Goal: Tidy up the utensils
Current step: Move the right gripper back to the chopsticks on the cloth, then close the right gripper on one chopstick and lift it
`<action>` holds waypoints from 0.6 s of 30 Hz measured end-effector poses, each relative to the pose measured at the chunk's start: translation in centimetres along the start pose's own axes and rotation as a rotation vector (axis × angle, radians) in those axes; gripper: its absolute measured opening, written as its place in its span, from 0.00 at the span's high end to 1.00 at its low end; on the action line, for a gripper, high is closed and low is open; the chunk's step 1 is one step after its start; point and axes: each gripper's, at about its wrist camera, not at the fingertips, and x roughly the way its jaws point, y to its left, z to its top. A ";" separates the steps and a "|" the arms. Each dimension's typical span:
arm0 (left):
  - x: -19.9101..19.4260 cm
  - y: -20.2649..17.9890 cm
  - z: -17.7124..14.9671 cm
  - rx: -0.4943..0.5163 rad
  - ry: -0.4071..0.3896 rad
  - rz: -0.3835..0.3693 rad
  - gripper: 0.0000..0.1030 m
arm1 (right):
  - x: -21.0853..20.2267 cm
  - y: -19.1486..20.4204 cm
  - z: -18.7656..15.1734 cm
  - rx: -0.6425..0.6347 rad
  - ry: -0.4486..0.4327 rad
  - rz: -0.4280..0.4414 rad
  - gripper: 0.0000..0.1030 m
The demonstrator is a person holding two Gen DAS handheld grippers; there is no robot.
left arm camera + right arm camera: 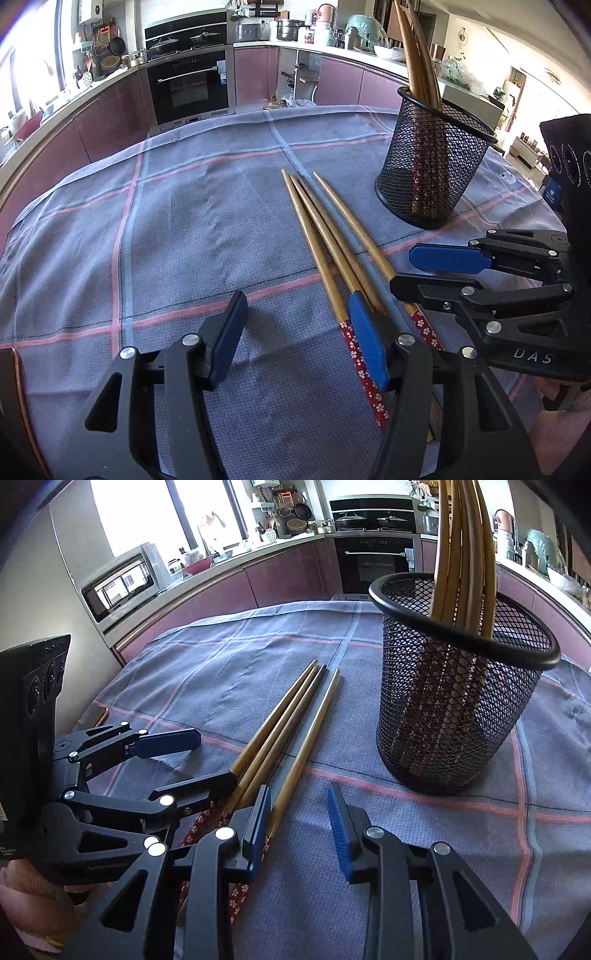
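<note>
Several wooden chopsticks [334, 254] with red flowered handles lie side by side on the checked tablecloth [184, 221]. My left gripper [299, 339] stands open just above the cloth; its right pad [369, 343] rests over the handles, and the gap holds only cloth. My right gripper [299, 830] is open too. The rightmost chopstick [309, 738] runs in beside its left pad [258, 830]. A black mesh cup [436, 166] [461, 709] stands upright to the right, with more chopsticks [461, 554] leaning inside. Each view shows the other gripper: the right gripper [402, 271] and the left gripper [216, 757].
The table's far edge borders a kitchen with pink cabinets [258, 74] and a built-in oven [188, 88]. A silver microwave [122, 579] sits on the counter at the left. A person's hand [26, 893] grips the left tool's handle.
</note>
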 end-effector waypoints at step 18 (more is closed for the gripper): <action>1.7 0.4 2.1 -0.035 0.016 -0.041 0.83 | 1.3 -0.5 1.2 0.029 -0.005 0.008 0.89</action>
